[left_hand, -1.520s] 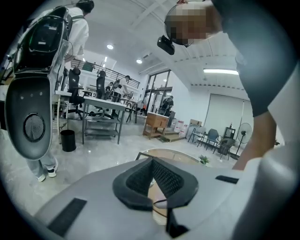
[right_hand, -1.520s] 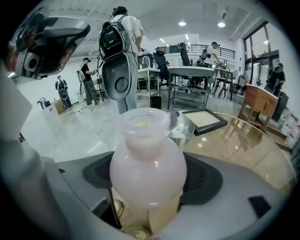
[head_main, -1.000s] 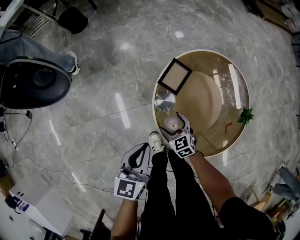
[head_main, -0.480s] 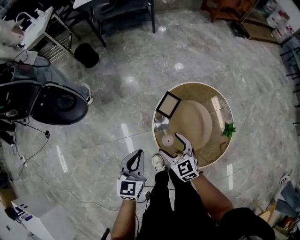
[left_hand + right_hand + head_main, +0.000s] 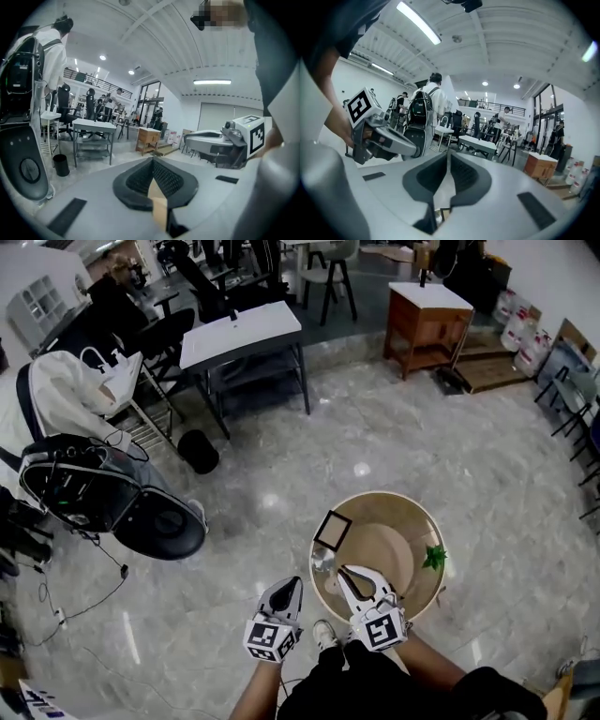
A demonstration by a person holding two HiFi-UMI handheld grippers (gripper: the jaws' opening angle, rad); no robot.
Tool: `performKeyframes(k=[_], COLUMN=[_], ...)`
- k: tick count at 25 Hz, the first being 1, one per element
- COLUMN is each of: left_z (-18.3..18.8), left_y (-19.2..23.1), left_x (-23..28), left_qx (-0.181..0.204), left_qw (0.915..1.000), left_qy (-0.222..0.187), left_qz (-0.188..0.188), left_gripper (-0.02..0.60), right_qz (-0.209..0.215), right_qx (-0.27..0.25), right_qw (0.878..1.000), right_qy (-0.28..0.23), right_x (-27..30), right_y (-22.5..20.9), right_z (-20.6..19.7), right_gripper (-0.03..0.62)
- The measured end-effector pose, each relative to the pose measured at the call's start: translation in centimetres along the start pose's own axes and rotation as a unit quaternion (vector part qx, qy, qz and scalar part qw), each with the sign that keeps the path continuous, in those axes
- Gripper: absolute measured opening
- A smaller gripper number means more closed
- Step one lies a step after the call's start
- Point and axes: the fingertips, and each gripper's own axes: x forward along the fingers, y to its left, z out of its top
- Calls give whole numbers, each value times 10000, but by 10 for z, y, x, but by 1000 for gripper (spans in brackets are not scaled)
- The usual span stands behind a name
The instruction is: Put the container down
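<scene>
A round wooden table [image 5: 412, 592] carries a black picture frame [image 5: 331, 531], a round metal tin [image 5: 323, 562] and a small green plant [image 5: 434, 557]. I cannot make out the small pale container among them. My right gripper [image 5: 347, 571] hovers at the table's near left edge. Its jaws are closing, nearly together, with nothing between them in the right gripper view [image 5: 447, 157]. My left gripper [image 5: 292, 583] hangs over the floor left of the table. It is shut and holds nothing [image 5: 152, 161]. Both grippers point level into the room.
A black swivel chair [image 5: 159, 526] with a backpack stands at the left. A grey table [image 5: 242, 332], a black bin [image 5: 199, 451] and a wooden cabinet [image 5: 427, 310] stand farther off. The person's shoe [image 5: 325, 634] is on the marble floor below the table.
The head view has lifted and now takes in much more of the room. My right gripper has drawn back from the small container on the table, and its jaws went from wide to nearly together.
</scene>
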Motion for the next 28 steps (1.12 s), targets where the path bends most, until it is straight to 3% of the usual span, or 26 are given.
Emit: performKeyframes(k=[2, 9, 18, 28], left_z=[12, 55, 72, 81], left_y=[-17, -31, -36, -43], left_x=[-11, -10, -1, 1], left_qx=[55, 293, 427, 349], left_qw=[10000, 9989, 9979, 9982], left_qy=[-13, -349, -481, -490], left_qz=[-69, -48, 29, 51], left_gripper=[-2, -1, -2, -1], right_qz=[-41, -304, -445, -612], right_qx=[102, 783, 219, 309], right_qw=[9998, 9952, 9959, 9949], right_qy=[-164, -507, -756, -741], right_x=[-24, -45, -55, -54], right_y=[2, -30, -58, -74], right_z=[20, 50, 75, 83], right_gripper=[0, -2, -2, -2])
